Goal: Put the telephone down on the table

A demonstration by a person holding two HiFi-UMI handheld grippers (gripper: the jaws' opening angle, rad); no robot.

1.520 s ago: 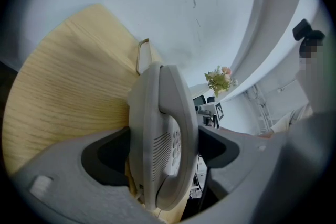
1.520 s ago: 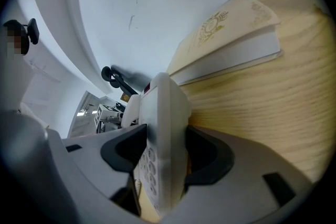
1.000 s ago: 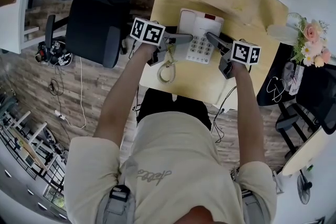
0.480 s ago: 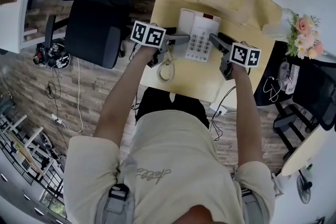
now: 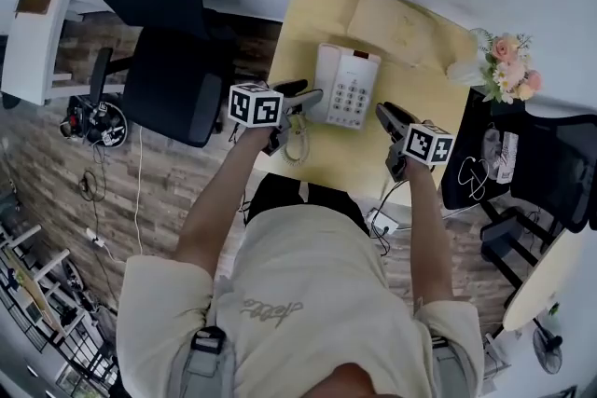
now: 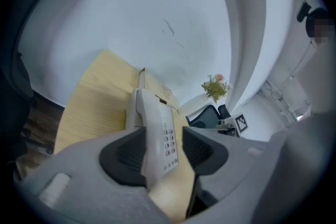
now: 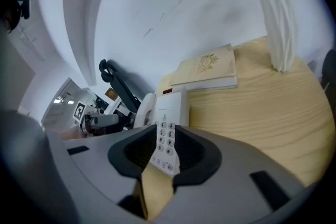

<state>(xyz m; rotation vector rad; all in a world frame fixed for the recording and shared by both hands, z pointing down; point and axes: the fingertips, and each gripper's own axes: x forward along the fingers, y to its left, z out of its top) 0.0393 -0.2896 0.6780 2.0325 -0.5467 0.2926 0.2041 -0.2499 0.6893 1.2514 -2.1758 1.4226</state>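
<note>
One telephone [image 5: 347, 87] sits flat on the surface [image 5: 322, 5] (its coiled cord [image 5: 297, 133] beside it). Two grippers flank it without touching: the left gripper [image 5: 308, 93] and right gripper [image 5: 385, 114], fingers just been closing, half-released and empty. One book [image 5: 401, 19] too.

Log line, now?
white push-button telephone on yellow wooden table | left gripper jaws just closing, empty | right gripper jaws just closing, empty
</note>
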